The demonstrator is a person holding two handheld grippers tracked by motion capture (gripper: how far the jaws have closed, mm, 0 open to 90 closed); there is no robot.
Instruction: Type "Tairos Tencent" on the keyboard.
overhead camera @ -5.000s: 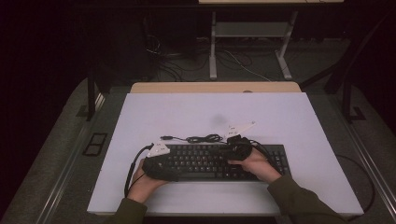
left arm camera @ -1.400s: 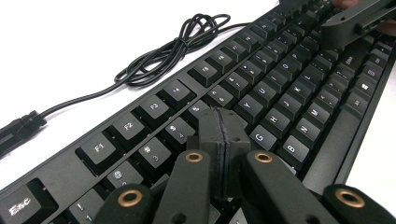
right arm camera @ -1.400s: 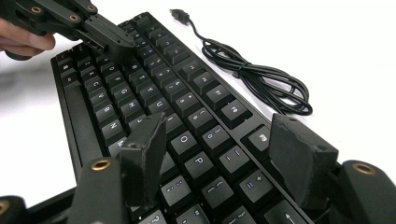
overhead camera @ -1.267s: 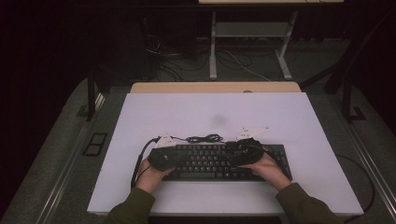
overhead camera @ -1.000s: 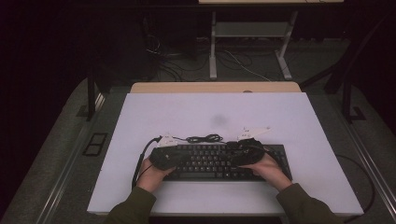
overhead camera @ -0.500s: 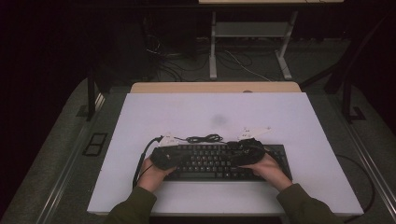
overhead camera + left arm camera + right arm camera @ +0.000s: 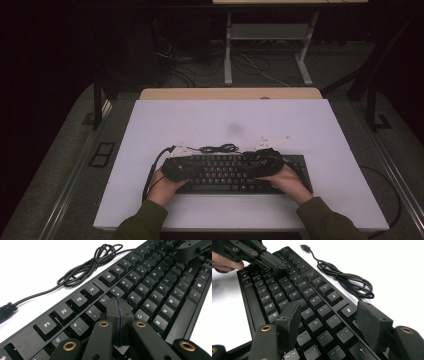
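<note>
A: What do we have in front of us?

B: A black keyboard (image 7: pixel 235 172) lying flat on the white counter (image 7: pixel 200 120), near its front edge. Its black cable (image 7: pixel 218 148) sits in a loose coil just behind the top row of keys, ending in a plug that lies on the bare counter.

A: And where are the grippers we hold?

B: Both are over the keyboard, one towards each end. In the high view the left gripper (image 7: pixel 175 169) sits over the left part of the keys, with our left hand (image 7: pixel 161 186) behind it. The right gripper (image 7: pixel 264 162) sits over the right part, backed by our right hand (image 7: pixel 286 181).

A: How do the jaws stand?

B: The left gripper's jaws are pressed together with nothing between them — in the left gripper view the joined tip (image 7: pixel 119 312) is at the keys of the number and letter rows, though we cannot tell whether it presses one. The right gripper's jaws stand apart at a middling width, holding nothing; in the right gripper view they rise to either side of the keys around O and P (image 7: pixel 312 322).
</note>
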